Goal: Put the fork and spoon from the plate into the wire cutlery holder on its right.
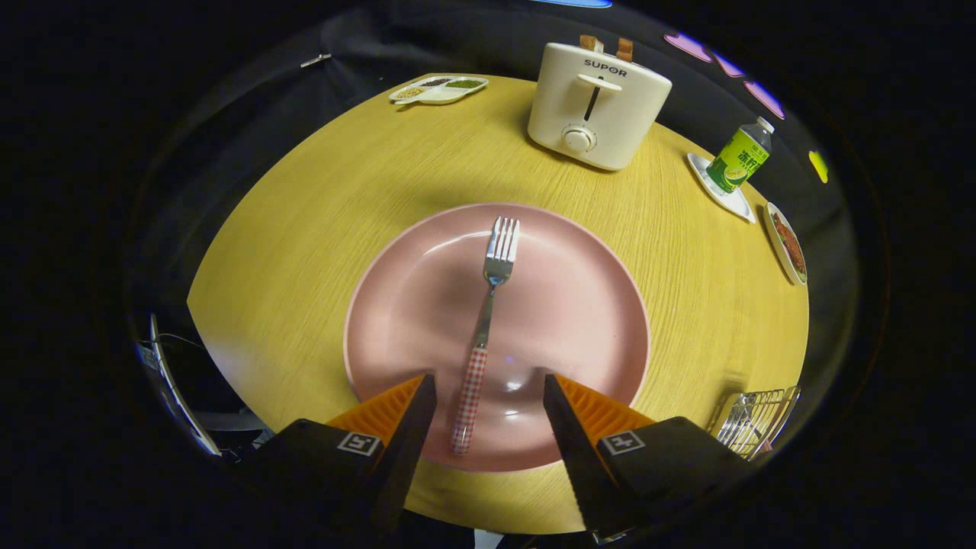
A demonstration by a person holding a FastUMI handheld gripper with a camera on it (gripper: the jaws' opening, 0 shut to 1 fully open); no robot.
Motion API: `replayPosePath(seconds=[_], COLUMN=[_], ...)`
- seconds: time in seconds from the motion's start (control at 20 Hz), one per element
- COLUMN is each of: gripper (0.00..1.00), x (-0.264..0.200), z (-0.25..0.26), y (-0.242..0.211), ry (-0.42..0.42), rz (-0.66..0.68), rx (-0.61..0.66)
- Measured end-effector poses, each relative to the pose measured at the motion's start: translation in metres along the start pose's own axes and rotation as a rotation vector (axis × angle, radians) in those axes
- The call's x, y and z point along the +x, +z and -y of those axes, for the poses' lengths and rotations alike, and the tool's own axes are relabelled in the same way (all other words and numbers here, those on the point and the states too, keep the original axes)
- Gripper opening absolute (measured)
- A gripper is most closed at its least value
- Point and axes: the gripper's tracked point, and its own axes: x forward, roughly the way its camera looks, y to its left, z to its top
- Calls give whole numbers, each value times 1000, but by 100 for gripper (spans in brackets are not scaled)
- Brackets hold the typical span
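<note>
The wooden surface (320,198) carries the pink plate (579,305), and the wire cutlery holder (751,419) stands just beside the plate's right rim. On the plate lies the fork (485,328), its long axis pointing straight away, checked handle nearest. The tongs (488,393) stand wide, empty, with the handle between them.

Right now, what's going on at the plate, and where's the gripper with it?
The hand-held gripper hangs open over the near side of the pink plate, holding nothing. The fork lies on the plate with its checked handle between the two fingers, nearer one of them, and its tines pointing away toward the toaster. Neither finger presses on it. The wire cutlery holder stands on the table to the plate's right. I see no spoon on the plate.
</note>
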Motion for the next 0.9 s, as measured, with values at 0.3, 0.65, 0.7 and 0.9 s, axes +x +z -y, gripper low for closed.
replayPosePath(seconds=[0.3,0.65,0.7,0.9], gripper=[50,11,9,9], x=[3,0,0,-18], z=[-11,-4,-3,8], y=[-2,2,1,6], ry=[24,83,92,121], rz=[-38,-88,-92,-76], rx=[31,63,57,3])
